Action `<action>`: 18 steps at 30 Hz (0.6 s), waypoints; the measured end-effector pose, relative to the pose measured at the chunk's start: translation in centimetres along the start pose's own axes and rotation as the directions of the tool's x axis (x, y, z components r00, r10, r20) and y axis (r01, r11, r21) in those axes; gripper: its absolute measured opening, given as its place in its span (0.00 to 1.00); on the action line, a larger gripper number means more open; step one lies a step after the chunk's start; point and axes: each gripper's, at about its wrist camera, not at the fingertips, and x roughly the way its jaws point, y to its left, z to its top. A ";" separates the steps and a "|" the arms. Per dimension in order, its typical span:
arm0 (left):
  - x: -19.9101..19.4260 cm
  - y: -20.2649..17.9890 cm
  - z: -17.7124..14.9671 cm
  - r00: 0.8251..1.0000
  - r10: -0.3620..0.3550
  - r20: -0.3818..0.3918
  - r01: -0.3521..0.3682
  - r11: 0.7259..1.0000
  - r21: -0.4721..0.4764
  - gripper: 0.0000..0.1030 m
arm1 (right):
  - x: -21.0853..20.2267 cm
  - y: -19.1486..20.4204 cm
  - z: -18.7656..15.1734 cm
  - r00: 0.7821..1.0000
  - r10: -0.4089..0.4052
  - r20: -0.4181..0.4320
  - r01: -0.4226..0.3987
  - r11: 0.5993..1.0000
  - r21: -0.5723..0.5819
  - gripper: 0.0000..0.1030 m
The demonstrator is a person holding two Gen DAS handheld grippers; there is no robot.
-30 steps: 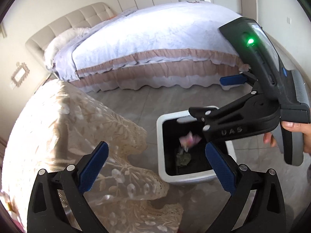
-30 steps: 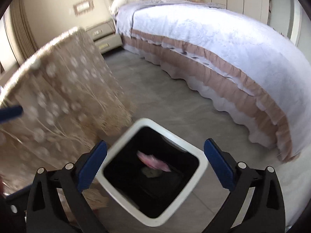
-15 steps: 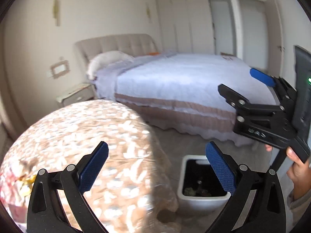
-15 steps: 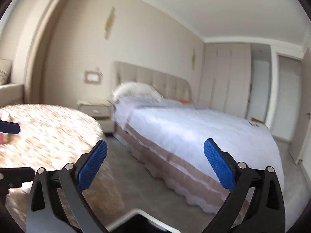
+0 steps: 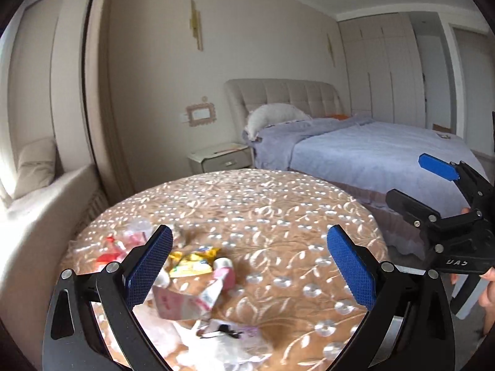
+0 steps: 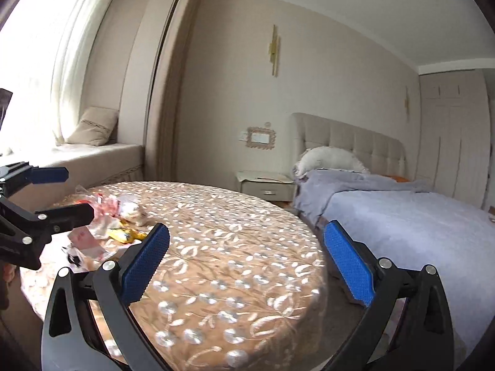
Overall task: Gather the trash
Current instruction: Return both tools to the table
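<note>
A heap of trash [image 5: 191,281] lies on the near left of a round table [image 5: 278,204] with a beige floral cloth: a yellow wrapper [image 5: 193,258], pink packets [image 5: 176,304], clear plastic. My left gripper [image 5: 247,266] hangs open above that heap, nothing between its fingers. In the right wrist view the same trash [image 6: 102,228] sits at the table's far left, and my right gripper [image 6: 246,258] is open over the bare cloth [image 6: 232,247]. The other gripper shows at each view's edge. The bin is out of sight.
A bed [image 5: 371,148] with a lilac cover stands right of the table, a nightstand [image 5: 219,157] beside its headboard. A window seat with a cushion [image 6: 92,130] runs along the left wall. A hand [image 5: 488,290] holds the right tool.
Both views have swung up and left from the white bin on the floor to the table top. A pink wrapper was dropping into the bin a second ago. Both grippers stayed open.
</note>
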 end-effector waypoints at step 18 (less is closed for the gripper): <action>5.0 18.6 -4.8 0.981 0.042 -0.188 -0.084 0.971 -0.223 0.95 | 7.3 13.0 3.7 0.986 0.143 -0.086 -0.155 0.976 -0.152 0.96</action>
